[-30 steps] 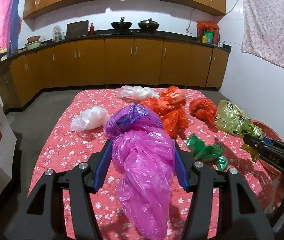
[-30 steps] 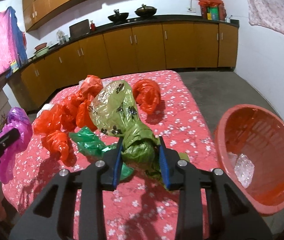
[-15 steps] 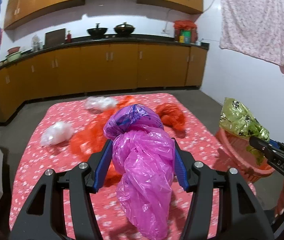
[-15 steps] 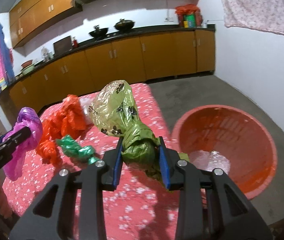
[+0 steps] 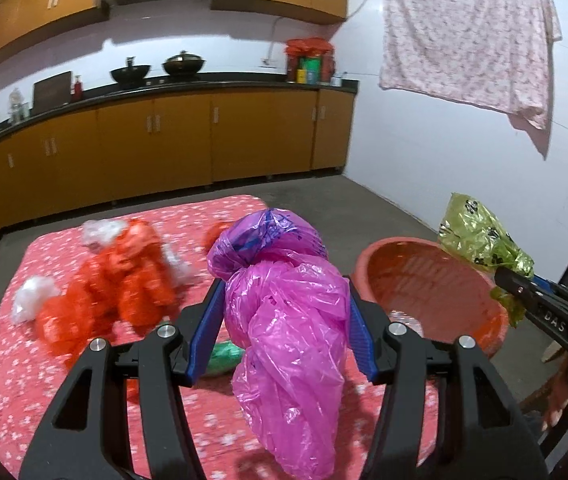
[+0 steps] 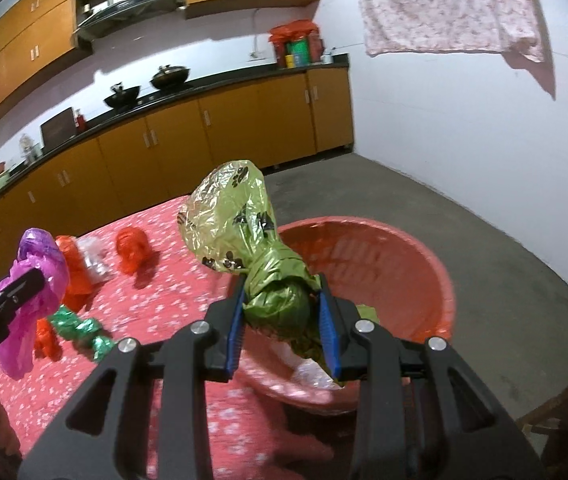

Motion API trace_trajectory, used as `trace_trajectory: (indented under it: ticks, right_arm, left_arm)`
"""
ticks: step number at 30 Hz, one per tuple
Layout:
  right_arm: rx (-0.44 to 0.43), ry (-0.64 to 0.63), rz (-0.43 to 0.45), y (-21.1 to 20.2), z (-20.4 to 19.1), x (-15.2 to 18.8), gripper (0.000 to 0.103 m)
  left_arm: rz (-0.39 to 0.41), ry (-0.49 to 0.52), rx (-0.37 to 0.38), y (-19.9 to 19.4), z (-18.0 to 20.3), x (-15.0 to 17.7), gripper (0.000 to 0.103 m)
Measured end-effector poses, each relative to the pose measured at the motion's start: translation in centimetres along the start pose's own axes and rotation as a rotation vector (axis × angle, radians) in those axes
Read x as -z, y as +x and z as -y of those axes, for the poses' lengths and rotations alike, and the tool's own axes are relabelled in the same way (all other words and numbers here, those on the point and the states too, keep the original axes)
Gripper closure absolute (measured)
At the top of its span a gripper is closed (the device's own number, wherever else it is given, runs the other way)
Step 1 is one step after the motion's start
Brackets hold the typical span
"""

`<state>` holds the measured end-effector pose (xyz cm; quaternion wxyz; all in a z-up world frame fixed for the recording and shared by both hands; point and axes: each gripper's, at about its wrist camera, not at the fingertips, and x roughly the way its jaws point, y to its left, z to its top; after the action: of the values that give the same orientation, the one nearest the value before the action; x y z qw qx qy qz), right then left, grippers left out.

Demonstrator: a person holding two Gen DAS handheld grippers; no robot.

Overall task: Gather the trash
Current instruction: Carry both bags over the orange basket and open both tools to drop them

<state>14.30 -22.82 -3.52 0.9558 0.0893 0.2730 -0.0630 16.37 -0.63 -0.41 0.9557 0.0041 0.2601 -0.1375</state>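
My left gripper (image 5: 284,300) is shut on a knotted pink plastic bag (image 5: 288,320) and holds it above the red flowered table (image 5: 15,360). It also shows in the right wrist view (image 6: 39,280). My right gripper (image 6: 279,308) is shut on a yellow-green plastic bag (image 6: 243,232) with paw prints, held over the red basin (image 6: 424,264). The basin (image 5: 416,280) stands off the table's right edge and holds a clear bag (image 6: 312,372).
Orange bags (image 5: 119,280), a white bag (image 5: 31,300) and a green bag (image 6: 83,332) lie on the table. Orange cabinets (image 5: 163,140) run along the back wall. A pink cloth (image 5: 464,32) hangs at the right. Grey floor (image 6: 464,220) lies beyond the basin.
Both grippers have swung right with their bags. The right gripper now holds the green bag over the basin; the basin has come into the left wrist view.
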Motion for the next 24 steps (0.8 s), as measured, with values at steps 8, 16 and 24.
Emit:
trace_trajectory:
  ticks: [8, 16, 24]
  right_arm:
    - [0.058, 0.048, 0.023, -0.4, 2.9, -0.8, 0.070]
    - [0.080, 0.083, 0.024, 0.2, 4.4, -0.9, 0.070]
    - [0.086, 0.119, 0.029, 1.1, 5.8, -1.5, 0.070]
  left_arm:
    - [-0.003, 0.046, 0.086, 1.0, 3.4, -0.4, 0.046]
    - [-0.011, 0.076, 0.141, 2.4, 5.9, -1.2, 0.046]
    - [-0.022, 0.114, 0.200, 4.8, 8.9, -1.8, 0.046]
